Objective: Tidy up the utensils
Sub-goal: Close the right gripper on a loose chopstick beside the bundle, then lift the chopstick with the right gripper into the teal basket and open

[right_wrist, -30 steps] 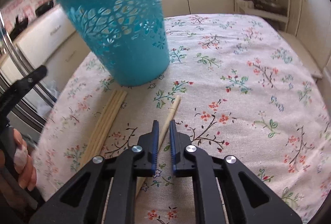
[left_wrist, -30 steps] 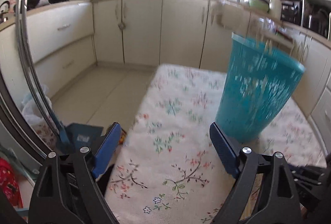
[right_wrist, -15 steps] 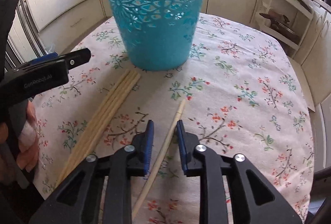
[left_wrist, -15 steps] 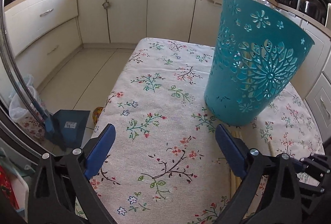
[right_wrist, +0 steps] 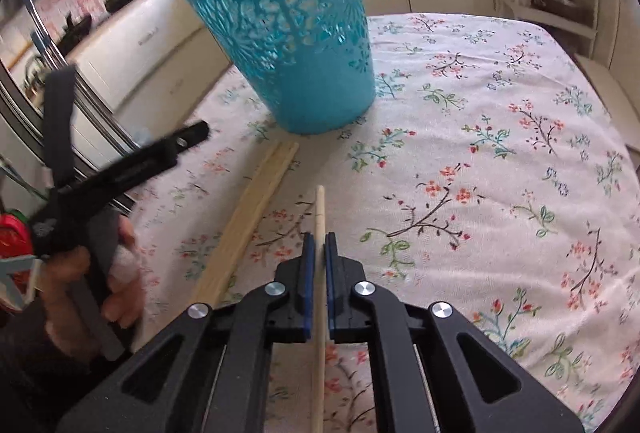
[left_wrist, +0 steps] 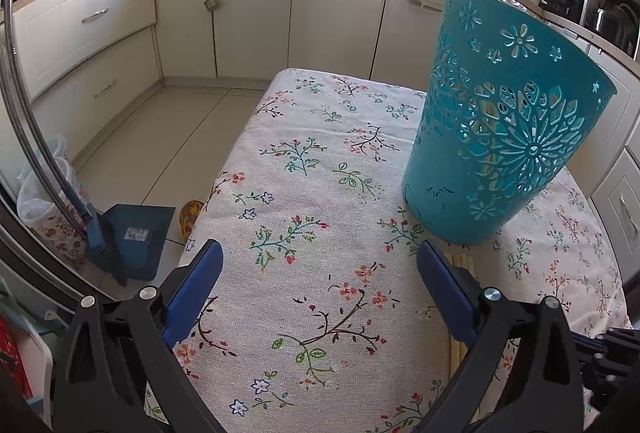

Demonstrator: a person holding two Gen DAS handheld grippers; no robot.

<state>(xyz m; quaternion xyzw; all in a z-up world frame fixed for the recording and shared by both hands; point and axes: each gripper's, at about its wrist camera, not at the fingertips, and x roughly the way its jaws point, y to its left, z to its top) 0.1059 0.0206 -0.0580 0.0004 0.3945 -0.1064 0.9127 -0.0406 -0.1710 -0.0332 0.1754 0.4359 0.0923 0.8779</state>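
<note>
The right gripper (right_wrist: 319, 253) is closed on a single wooden chopstick (right_wrist: 319, 209); the blue pads press against both sides of the stick. The chopstick runs lengthwise between the fingers, its tip projecting forward toward the teal basket (right_wrist: 288, 33) and its other end passing back under the gripper body. The tip is apart from the basket.

The left gripper (left_wrist: 320, 273) stands wide, with nothing between its fingers but the floral tablecloth (left_wrist: 304, 193). It hovers over the near left part of the table. A bundle of chopsticks (left_wrist: 460, 261) lies just beside and partly under its right-hand finger.

The right wrist view shows the bundle (right_wrist: 248, 221) at nearly full length, lying flat on the cloth to the left of the held stick, with its far end near the basket base. It also shows the person's left hand (right_wrist: 100, 273) around the left gripper's handle. The left wrist view shows only the bundle's far ends. Through the basket's cut-outs (left_wrist: 500, 137), it shows pale sticks standing inside; the right wrist view is too blurred to confirm this.

The chopsticks are slim, pale, unfinished wood. The basket is upright, tapered and pierced with flower patterns.
</note>
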